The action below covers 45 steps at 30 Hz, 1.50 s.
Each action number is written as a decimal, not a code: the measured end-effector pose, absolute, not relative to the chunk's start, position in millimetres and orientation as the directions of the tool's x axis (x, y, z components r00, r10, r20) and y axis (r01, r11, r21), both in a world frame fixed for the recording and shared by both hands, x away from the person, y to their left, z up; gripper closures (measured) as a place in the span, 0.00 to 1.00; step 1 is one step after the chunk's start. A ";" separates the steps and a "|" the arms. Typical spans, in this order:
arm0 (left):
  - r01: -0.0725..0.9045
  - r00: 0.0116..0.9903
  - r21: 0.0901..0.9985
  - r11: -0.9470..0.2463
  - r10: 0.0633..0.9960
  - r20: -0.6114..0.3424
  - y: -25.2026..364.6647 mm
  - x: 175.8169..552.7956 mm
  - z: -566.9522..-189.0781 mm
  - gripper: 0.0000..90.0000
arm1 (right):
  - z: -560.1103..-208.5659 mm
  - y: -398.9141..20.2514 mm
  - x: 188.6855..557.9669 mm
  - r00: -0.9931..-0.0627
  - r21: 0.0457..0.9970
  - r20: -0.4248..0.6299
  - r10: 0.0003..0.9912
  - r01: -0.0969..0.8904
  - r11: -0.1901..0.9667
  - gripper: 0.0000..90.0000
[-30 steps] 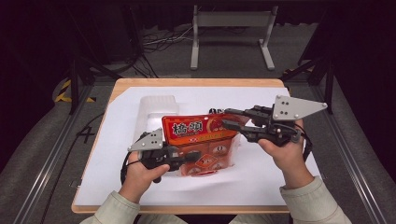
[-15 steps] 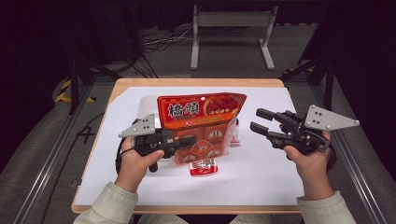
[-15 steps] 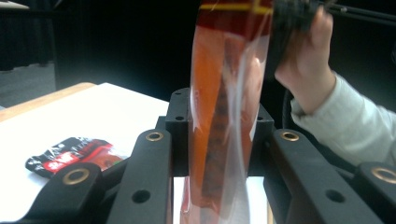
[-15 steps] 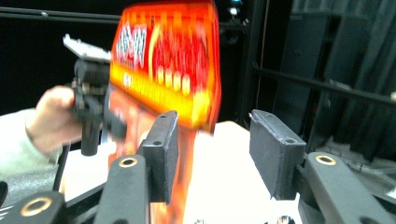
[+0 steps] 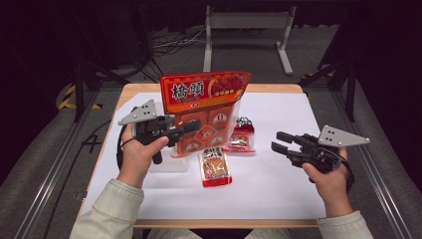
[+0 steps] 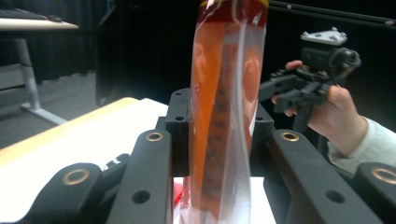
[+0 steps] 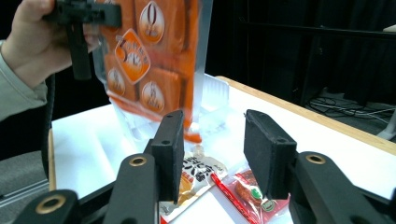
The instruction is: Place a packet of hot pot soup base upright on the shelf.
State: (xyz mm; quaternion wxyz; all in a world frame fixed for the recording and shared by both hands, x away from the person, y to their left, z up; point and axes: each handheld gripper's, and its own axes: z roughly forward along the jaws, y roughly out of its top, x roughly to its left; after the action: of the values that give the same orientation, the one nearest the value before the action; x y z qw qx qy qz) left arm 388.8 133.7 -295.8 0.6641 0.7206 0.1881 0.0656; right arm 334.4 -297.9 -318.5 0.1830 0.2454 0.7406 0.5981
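A big red and orange snack bag hangs upright above the table, its see-through lower part showing small packets inside. My left gripper is shut on the bag's left side; in the left gripper view the bag is pinched edge-on between the jaws. Beneath it lie an orange-and-white packet and a red packet. My right gripper hovers to the right, open, its jaws having just been closing with nothing between them. Ahead of it are the bag and both packets.
A white sheet covers the wooden table. A clear plastic box sits by my left hand, also seen as the box behind the bag. A metal stand and cables lie on the floor beyond the table.
The left gripper has lifted the bag from lying flat to hanging upright. Two small packets now lie on the sheet under it. The right gripper has moved off the bag, rightward and down.
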 end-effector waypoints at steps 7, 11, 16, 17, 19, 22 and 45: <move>0.169 0.890 0.984 -0.049 0.437 -0.131 145.8 412.1 -292.4 0.79 | -320.3 -299.8 333.2 -0.815 0.977 0.034 0.579 0.148 0.151 0.68; 0.161 0.880 0.986 -0.038 0.458 -0.126 153.5 423.8 -292.6 0.79 | -323.0 -301.4 330.7 -0.811 0.975 0.036 0.584 0.156 0.156 0.68; 0.148 0.868 0.988 -0.039 0.485 -0.111 159.1 437.9 -296.0 0.79 | -325.3 -304.7 327.2 -0.799 0.975 0.036 0.600 0.160 0.155 0.69; 0.151 0.862 0.988 -0.037 0.494 -0.113 160.3 439.8 -296.6 0.79 | -325.6 -305.2 326.1 -0.799 0.975 0.034 0.600 0.158 0.155 0.69; 0.149 0.859 0.988 -0.031 0.500 -0.114 161.8 442.3 -297.1 0.79 | -325.8 -306.5 323.9 -0.795 0.975 0.030 0.606 0.158 0.159 0.69; 0.142 0.853 0.990 -0.005 0.508 -0.120 168.2 449.3 -298.5 0.79 | -326.2 -308.1 321.7 -0.790 0.975 0.028 0.612 0.157 0.158 0.70; 0.133 0.774 0.990 0.044 0.620 -0.131 199.3 473.3 -314.9 0.79 | -332.9 -308.8 310.8 -0.784 0.972 0.031 0.621 0.167 0.163 0.69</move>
State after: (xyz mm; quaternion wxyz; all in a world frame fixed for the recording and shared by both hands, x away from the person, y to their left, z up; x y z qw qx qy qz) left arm 473.3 199.3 -314.9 0.6651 0.6667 0.2822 0.1831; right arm 310.8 -308.8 -332.9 0.1925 0.2668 0.7378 0.5894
